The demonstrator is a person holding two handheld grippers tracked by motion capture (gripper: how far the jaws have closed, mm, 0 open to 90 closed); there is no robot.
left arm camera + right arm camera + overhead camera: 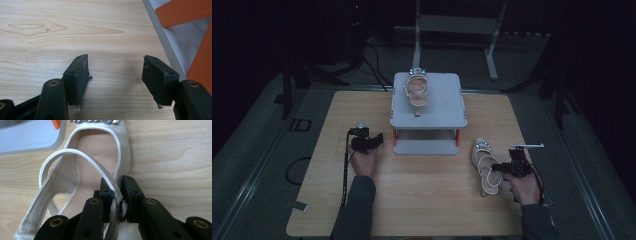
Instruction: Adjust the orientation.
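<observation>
**One sandal racked, second one gripped**

The right gripper pinches the strap of the sandal on the table, its toe ahead of the fingers. The left gripper hangs spread and empty. Its mate already sits on the rack; lifting this one there probably remains.

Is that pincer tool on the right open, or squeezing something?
Shut: the right gripper has both jaws pressed on the sandal's strap.
</observation>
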